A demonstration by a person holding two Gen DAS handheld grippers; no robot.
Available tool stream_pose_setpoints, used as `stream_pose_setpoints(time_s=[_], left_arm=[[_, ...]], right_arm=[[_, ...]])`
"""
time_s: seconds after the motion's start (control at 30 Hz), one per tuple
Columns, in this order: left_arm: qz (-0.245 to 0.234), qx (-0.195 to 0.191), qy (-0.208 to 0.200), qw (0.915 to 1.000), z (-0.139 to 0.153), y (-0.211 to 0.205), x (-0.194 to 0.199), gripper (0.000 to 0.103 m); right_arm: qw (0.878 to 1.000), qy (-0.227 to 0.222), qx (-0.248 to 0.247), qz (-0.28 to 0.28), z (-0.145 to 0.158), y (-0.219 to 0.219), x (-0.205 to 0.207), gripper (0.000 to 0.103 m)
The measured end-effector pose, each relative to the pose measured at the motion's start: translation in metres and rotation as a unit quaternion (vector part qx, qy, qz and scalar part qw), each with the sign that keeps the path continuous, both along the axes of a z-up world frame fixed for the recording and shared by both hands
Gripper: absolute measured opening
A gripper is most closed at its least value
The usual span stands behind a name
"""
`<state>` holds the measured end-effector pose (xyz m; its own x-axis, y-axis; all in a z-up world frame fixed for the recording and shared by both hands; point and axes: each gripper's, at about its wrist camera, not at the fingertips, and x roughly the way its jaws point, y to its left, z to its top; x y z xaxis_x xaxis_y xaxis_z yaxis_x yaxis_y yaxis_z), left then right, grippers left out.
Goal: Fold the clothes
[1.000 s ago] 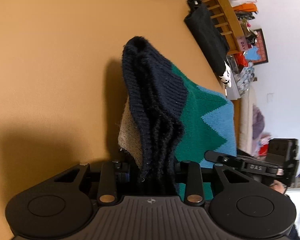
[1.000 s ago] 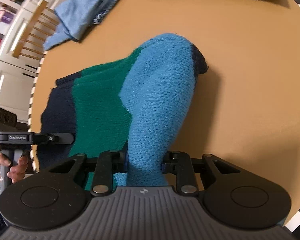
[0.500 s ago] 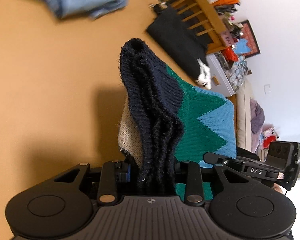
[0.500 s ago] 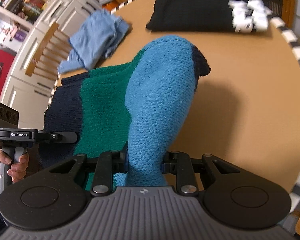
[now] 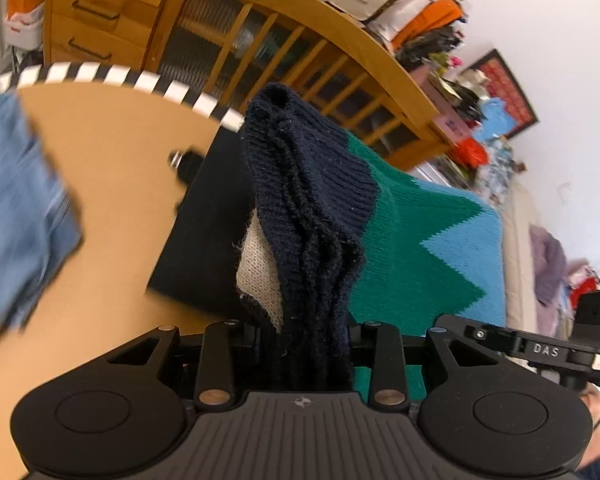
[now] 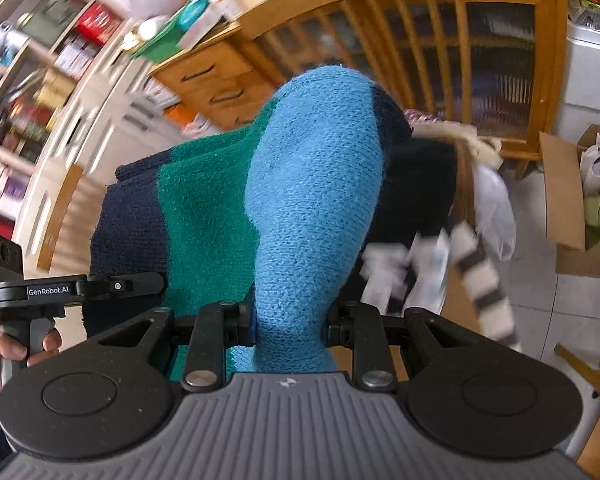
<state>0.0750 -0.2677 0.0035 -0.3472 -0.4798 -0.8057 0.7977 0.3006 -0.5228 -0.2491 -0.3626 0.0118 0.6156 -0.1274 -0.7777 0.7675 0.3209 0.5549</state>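
Observation:
A knitted sweater in navy, green and light blue zigzag bands hangs stretched between my two grippers, lifted off the table. My left gripper is shut on its navy ribbed end, which bunches up in front of the lens. My right gripper is shut on the light blue end. In the left wrist view the right gripper shows at the right edge. In the right wrist view the left gripper shows at the left, held by a hand.
The round tan table has a black-and-white striped rim. A folded black garment lies on it beyond the sweater, and a blue denim garment lies at the left. A wooden cabinet and shelves stand behind.
Both grippers have risen and tilted up with the sweater; the view swung from the tabletop to the cabinet and room beyond. The grips are unchanged.

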Motion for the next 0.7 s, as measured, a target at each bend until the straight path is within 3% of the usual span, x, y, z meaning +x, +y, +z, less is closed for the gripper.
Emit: stream_pose_setpoints(time_s=[0.13, 0.27, 0.47, 0.6, 0.7], left_arm=[[0.004, 0.013, -0.011, 0.9998, -0.024, -0.055, 0.004, 0.035], [0.011, 0.039, -0.013, 0.9991, -0.059, -0.081, 0.01, 0.035], [0.022, 0.076, -0.006, 0.9968, -0.109, -0.09, 0.028, 0.042], [0.035, 0.083, -0.004, 0.9959, -0.115, -0.087, 0.031, 0.048], [0.045, 0.087, -0.004, 0.9952, -0.118, -0.085, 0.033, 0.052]], right_arm=[[1.0, -0.004, 0.022, -0.016, -0.033, -0.053, 0.001, 0.026], [0.998, -0.01, 0.053, -0.021, -0.073, -0.084, 0.004, 0.027], [0.997, -0.004, 0.072, -0.016, -0.12, -0.099, 0.008, 0.03], [0.996, -0.013, 0.085, -0.029, -0.143, -0.103, 0.002, 0.038], [0.995, -0.004, 0.087, -0.039, -0.141, -0.102, 0.004, 0.043]])
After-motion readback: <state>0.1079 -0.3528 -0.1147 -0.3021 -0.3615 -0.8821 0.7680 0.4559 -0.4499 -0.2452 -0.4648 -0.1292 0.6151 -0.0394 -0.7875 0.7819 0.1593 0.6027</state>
